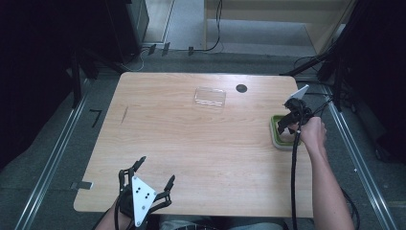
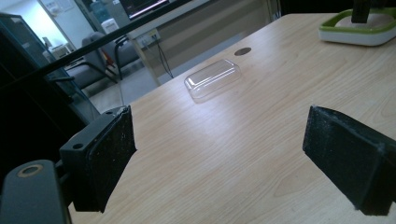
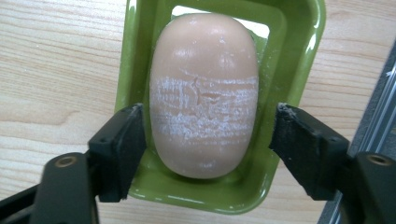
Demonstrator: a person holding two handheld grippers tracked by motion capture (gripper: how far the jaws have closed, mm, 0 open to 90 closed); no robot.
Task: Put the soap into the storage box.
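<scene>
Leftmost, left gripper (image 1: 154, 171) sits at the near edge of the wooden surface (image 1: 191, 143), jaws spread wide with nothing between them, hand barely moving; further along, toward the far middle, a clear plastic lid (image 1: 210, 97) lies flat, with a small dark round hole (image 1: 242, 88) just beyond it to the right; at the right edge, right gripper (image 3: 205, 140) hangs over the green soap dish (image 3: 299, 56); pale soap bar (image 3: 204, 88) lies in that dish, white scuffed band across its middle; jaws released, one on each side of the bar, left pad very close, right pad clearly apart.
</scene>
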